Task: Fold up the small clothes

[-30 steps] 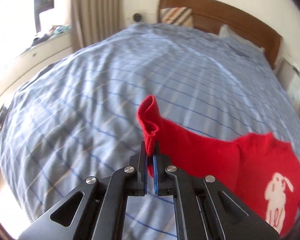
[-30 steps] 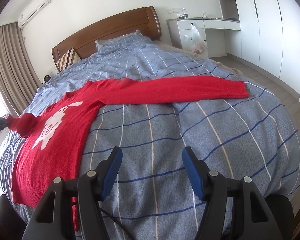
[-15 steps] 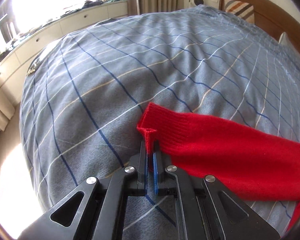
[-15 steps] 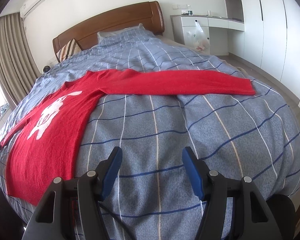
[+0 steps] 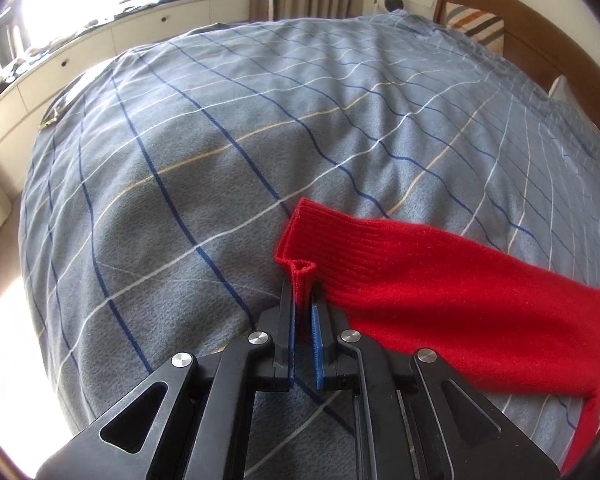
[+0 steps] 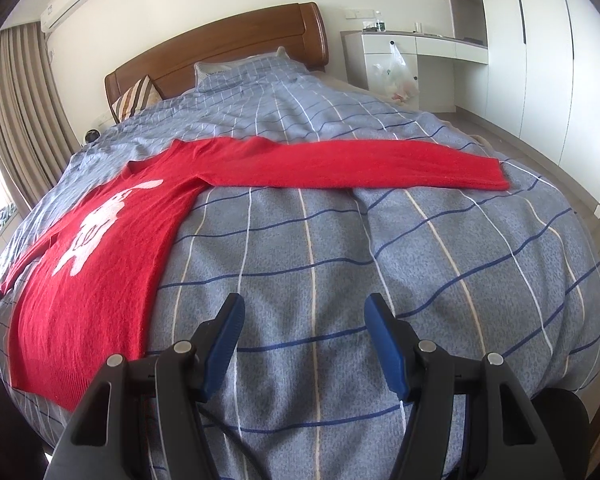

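Red sweater [image 6: 112,264] spread on a bed [image 6: 340,280], left cuff [image 5: 300,270] between the left gripper's [image 5: 303,300] fingers.

In the left wrist view the sleeve [image 5: 440,304] runs in from 3 o'clock across the checked blue quilt, and a pinched fold of its cuff stands between the blue-padded fingers, which have just been opening; a narrow gap now shows beside the fold, so the pads no longer press it. In the right wrist view the sweater body with its white figure lies at 9 o'clock, the other sleeve stretched flat toward 2 o'clock. The right gripper [image 6: 304,344] hovers over bare quilt near the foot of the bed, fingers wide apart with nothing between them. A wooden headboard [image 6: 220,48] stands at 12 o'clock.
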A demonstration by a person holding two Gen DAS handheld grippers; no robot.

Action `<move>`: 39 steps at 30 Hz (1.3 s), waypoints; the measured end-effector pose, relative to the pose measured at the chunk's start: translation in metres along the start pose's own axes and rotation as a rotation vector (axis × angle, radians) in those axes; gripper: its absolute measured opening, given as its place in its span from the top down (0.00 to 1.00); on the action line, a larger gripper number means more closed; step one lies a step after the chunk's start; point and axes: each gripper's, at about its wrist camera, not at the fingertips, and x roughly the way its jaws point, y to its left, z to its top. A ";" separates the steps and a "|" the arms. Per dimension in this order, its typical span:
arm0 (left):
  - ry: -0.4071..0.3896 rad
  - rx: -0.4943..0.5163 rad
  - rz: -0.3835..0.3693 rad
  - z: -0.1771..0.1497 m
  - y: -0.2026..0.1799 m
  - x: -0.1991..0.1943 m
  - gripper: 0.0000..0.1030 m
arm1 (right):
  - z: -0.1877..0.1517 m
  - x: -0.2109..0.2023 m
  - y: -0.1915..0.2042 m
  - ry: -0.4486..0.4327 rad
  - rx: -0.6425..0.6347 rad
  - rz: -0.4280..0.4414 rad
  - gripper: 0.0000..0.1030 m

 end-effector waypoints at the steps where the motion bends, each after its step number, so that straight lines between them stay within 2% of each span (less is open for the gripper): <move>1: -0.005 0.009 -0.001 -0.001 0.001 -0.005 0.80 | 0.000 0.001 0.001 0.003 -0.001 0.001 0.40; 2: -0.012 0.020 0.004 -0.003 0.002 -0.011 0.69 | 0.000 0.001 0.000 0.006 0.001 0.005 0.38; 4: -0.030 0.051 -0.003 -0.010 0.001 -0.032 0.59 | 0.002 -0.003 -0.001 0.012 0.010 0.022 0.28; 5: -0.037 0.079 -0.034 -0.015 0.000 -0.045 0.58 | 0.003 -0.006 -0.002 0.014 0.015 0.035 0.24; 7: -0.040 0.153 -0.126 -0.032 -0.006 -0.075 0.57 | 0.002 -0.013 -0.002 0.032 0.013 0.062 0.24; 9: -0.024 0.246 -0.225 -0.058 -0.017 -0.106 0.49 | 0.002 -0.018 0.003 0.069 -0.007 0.105 0.24; 11: 0.043 0.342 -0.339 -0.093 -0.033 -0.127 0.42 | -0.001 -0.021 0.014 0.114 -0.026 0.181 0.24; 13: 0.146 0.421 -0.460 -0.132 -0.051 -0.139 0.41 | -0.006 -0.019 0.029 0.171 -0.031 0.294 0.24; 16: 0.288 0.506 -0.553 -0.188 -0.079 -0.141 0.41 | -0.017 -0.006 0.052 0.263 -0.031 0.456 0.24; 18: 0.334 0.546 -0.560 -0.214 -0.091 -0.139 0.41 | -0.026 0.006 0.065 0.321 -0.049 0.510 0.24; 19: 0.336 0.565 -0.552 -0.224 -0.095 -0.139 0.45 | -0.030 0.013 0.070 0.357 -0.057 0.528 0.25; 20: 0.335 0.581 -0.541 -0.231 -0.099 -0.138 0.55 | -0.035 0.020 0.074 0.386 -0.059 0.542 0.26; 21: 0.340 0.593 -0.538 -0.236 -0.101 -0.136 0.63 | -0.040 0.027 0.077 0.417 -0.056 0.558 0.36; 22: 0.351 0.603 -0.540 -0.242 -0.103 -0.134 0.81 | -0.045 0.033 0.080 0.447 -0.054 0.576 0.44; 23: 0.359 0.613 -0.542 -0.246 -0.104 -0.133 0.91 | -0.050 0.040 0.083 0.475 -0.052 0.592 0.69; 24: 0.352 0.627 -0.537 -0.250 -0.104 -0.133 0.96 | -0.056 0.043 0.085 0.495 -0.054 0.592 0.96; 26: 0.325 0.655 -0.509 -0.253 -0.104 -0.137 0.97 | -0.062 0.047 0.085 0.511 -0.071 0.534 0.96; 31: 0.342 0.666 -0.443 -0.256 -0.098 -0.132 0.98 | -0.060 0.035 0.071 0.513 -0.092 0.434 0.97; 36: 0.322 0.687 -0.388 -0.262 -0.110 -0.128 0.93 | -0.068 0.047 0.091 0.481 -0.176 0.364 0.96; 37: 0.315 0.694 -0.391 -0.262 -0.109 -0.132 0.88 | -0.068 0.044 0.094 0.467 -0.190 0.351 0.95; 38: 0.309 0.698 -0.390 -0.262 -0.107 -0.136 0.73 | -0.068 0.042 0.095 0.461 -0.196 0.357 0.86; 39: 0.298 0.695 -0.383 -0.261 -0.106 -0.140 0.63 | -0.069 0.039 0.095 0.457 -0.194 0.355 0.70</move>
